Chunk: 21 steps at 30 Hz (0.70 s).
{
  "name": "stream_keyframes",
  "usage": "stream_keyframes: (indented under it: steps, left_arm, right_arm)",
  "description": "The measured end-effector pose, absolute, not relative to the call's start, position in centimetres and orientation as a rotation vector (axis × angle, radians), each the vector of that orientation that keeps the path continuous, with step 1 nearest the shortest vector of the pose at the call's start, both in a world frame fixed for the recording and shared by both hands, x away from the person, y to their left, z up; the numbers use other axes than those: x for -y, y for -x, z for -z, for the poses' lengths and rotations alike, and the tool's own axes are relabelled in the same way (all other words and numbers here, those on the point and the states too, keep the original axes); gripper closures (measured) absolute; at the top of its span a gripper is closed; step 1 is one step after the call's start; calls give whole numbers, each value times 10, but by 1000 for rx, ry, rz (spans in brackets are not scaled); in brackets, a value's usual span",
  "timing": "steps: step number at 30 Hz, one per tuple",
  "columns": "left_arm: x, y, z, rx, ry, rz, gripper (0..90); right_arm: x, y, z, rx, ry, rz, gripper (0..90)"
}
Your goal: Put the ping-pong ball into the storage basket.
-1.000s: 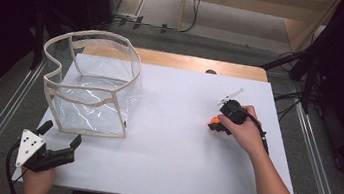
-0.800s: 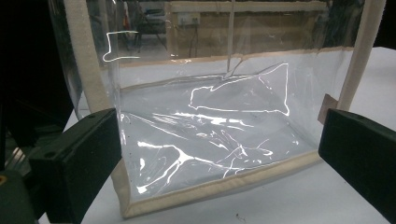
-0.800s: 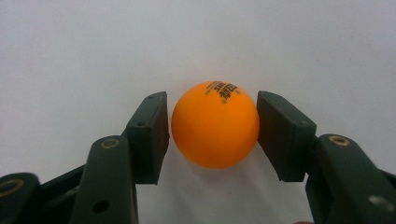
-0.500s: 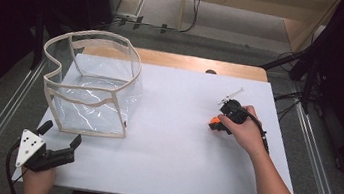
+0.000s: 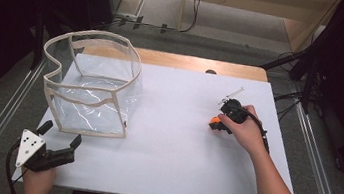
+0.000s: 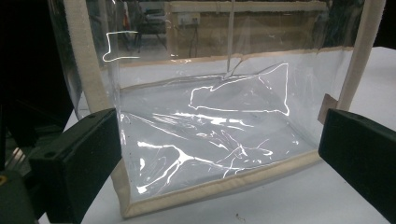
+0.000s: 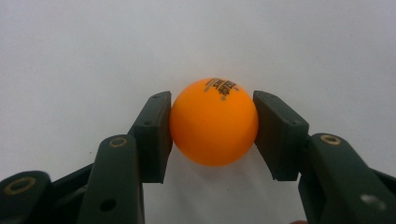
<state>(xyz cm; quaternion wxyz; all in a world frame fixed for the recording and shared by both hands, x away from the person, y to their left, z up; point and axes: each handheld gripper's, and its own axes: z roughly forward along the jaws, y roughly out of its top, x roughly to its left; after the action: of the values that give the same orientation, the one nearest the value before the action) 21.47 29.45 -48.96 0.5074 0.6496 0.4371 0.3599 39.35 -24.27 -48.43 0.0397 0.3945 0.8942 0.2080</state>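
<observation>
An orange ping-pong ball (image 7: 213, 122) with dark print rests on the white table, and my right gripper (image 7: 212, 125) is shut on it, both pads pressed against its sides. Its jaws have just been closing on the ball. In the high view that gripper (image 5: 215, 123) points down at the table's right half, the orange ball (image 5: 213, 122) peeking out beneath the hand. My left gripper (image 5: 62, 133) stands open at the front left corner, nothing between its fingers. It faces a clear plastic bag (image 6: 205, 126) with cream trim, a little short of the bag's (image 5: 93, 86) front wall.
The white table top (image 5: 173, 147) has a wooden strip (image 5: 199, 64) along its far edge. A small thin pale object (image 5: 234, 92) lies just beyond the right hand. Metal rails (image 5: 321, 172) run along both sides of the table.
</observation>
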Motion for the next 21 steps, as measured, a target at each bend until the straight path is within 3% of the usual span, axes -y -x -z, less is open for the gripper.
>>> stream_keyframes:
  steps: [21]
  left_arm:
    - [-294,-215,490,-1053,-1566,-869,0]
  right_arm:
    - [243,-395,471,-2735,-1187,-644,475]
